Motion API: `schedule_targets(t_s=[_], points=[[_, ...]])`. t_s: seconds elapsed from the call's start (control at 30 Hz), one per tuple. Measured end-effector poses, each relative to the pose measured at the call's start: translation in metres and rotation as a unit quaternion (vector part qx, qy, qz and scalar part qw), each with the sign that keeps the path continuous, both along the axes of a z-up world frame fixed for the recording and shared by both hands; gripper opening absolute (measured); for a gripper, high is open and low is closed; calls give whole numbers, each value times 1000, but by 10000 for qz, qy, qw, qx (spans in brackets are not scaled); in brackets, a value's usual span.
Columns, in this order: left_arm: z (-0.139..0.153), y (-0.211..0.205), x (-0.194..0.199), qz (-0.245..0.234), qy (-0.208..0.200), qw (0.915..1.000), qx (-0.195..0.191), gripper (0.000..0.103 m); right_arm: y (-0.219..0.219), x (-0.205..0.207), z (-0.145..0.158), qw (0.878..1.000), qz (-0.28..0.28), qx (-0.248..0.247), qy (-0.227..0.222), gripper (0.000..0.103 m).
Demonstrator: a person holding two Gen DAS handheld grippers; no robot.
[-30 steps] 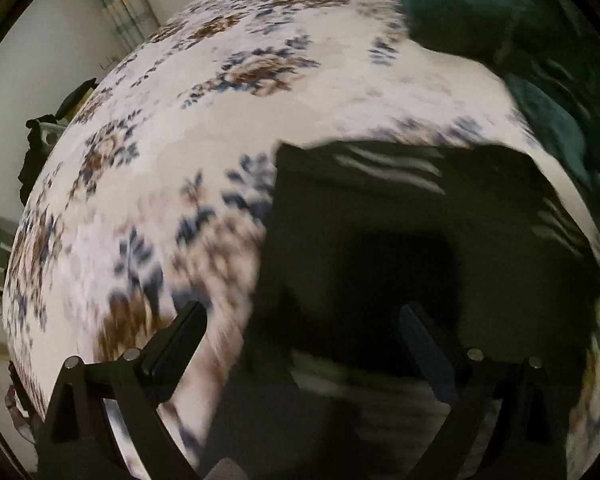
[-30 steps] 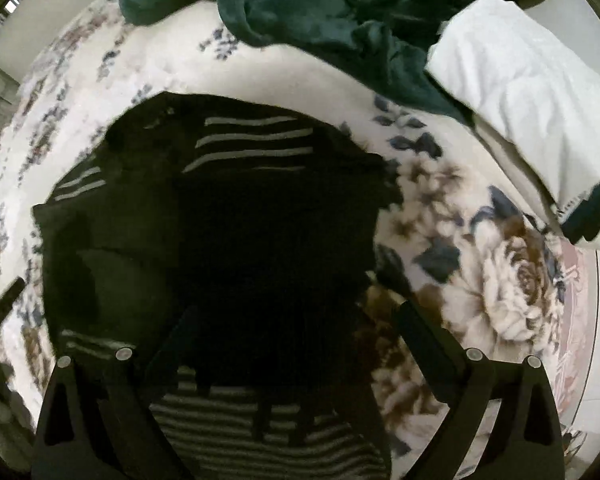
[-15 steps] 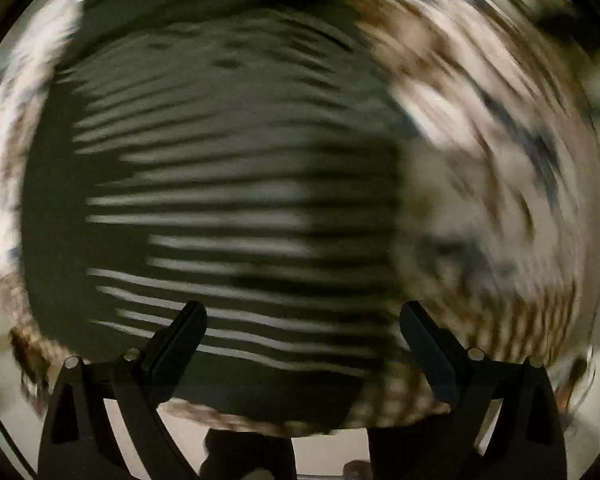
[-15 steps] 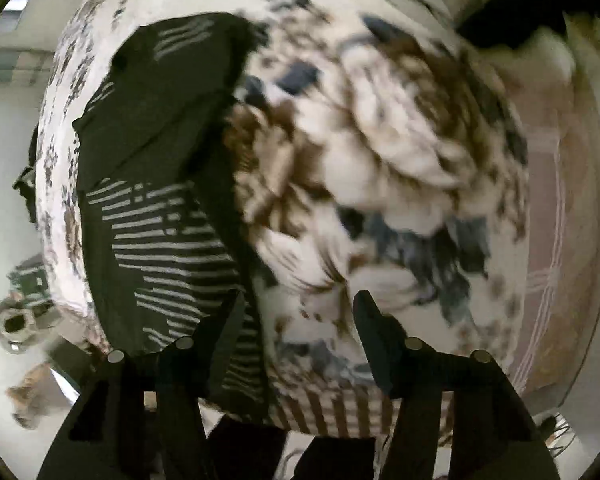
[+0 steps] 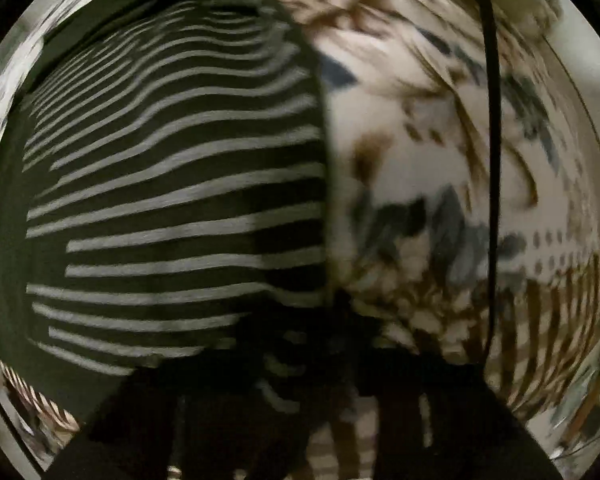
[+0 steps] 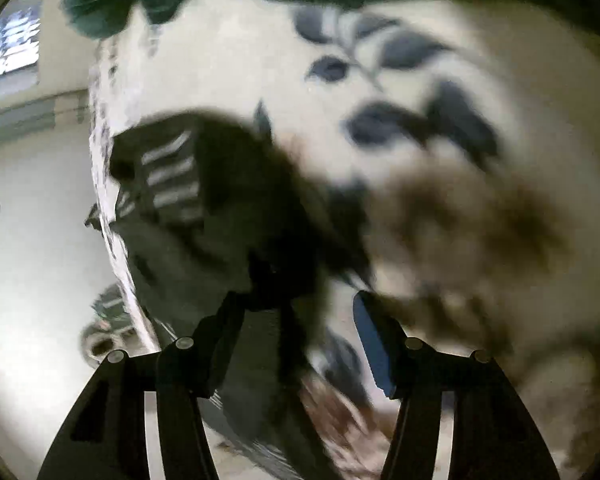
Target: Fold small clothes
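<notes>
The right gripper [image 6: 296,320] is seen with its 2 fingers parted, and dark cloth of the striped garment [image 6: 204,200] lies between and just ahead of them, though blur hides whether it is touched. The left gripper [image 5: 332,360] is closed in at the bottom of its view; its jaws are judged to be clenched on the garment's near corner, where 0.5 s ago they stood wide apart and clear of the fabric. Beyond the left jaws, the striped garment [image 5: 172,184] is spread flat to their left on the floral blanket [image 5: 412,140]. A thin black cable [image 5: 492,160] hangs ahead on the right. In the right view, a green cloth [image 6: 100,8] lies far ahead at the blanket's end. By this change, a corner is judged secured, and a fold can be begun once the right side is gripped.
</notes>
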State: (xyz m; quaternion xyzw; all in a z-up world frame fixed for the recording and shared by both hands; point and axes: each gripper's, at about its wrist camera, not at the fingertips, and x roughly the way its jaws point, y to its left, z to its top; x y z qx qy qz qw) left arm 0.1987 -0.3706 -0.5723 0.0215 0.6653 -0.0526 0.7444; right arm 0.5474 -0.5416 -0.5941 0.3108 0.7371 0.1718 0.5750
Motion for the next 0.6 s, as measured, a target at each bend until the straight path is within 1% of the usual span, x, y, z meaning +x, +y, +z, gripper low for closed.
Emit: schedule_targets(t_s=[0.03, 0.07, 0.1, 0.13, 0.23, 0.3, 0.33, 0.4, 0.43, 0.47, 0.53, 0.6], points=[[4, 5, 2, 106, 18, 9998, -143, 10, 3, 5, -3, 10000, -43, 85, 20, 56], [9, 11, 4, 188, 17, 9995, -264, 9, 7, 9, -2, 9999, -49, 98, -26, 48], [16, 16, 5, 216, -39, 9993, -305, 4, 11, 9, 0, 10000, -4, 50, -74, 26], [25, 21, 5, 240, -139, 9991, -321, 4, 16, 9, 6, 9998, 64, -26, -159, 21], [66, 44, 5, 414, -551, 9972, -306, 4, 27, 7, 32, 9977, 191, -431, -493, 15], [96, 64, 2, 616, -836, 9943, -262, 4, 37, 6, 60, 9948, 310, -671, -700, 14], [108, 77, 3, 746, -950, 9924, -225, 4, 43, 5, 70, 9937, 364, -729, -769, 13], [131, 107, -2, 1062, -1171, 9872, -212, 4, 58, 6, 102, 9906, 539, -832, -946, 12], [143, 126, -3, 1215, -1264, 9842, -241, 4, 69, 5, 120, 9884, 648, -889, -1048, 10], [152, 142, -10, 1344, -1326, 9817, -262, 4, 83, 4, 139, 9858, 766, -969, -1136, 10], [159, 173, -23, 1590, -1420, 9764, -344, 4, 107, 3, 171, 9809, 942, -1136, -1265, 10], [161, 207, -33, 1766, -1399, 9735, -397, 4, 142, 4, 202, 9732, 1141, -1365, -1456, 10]])
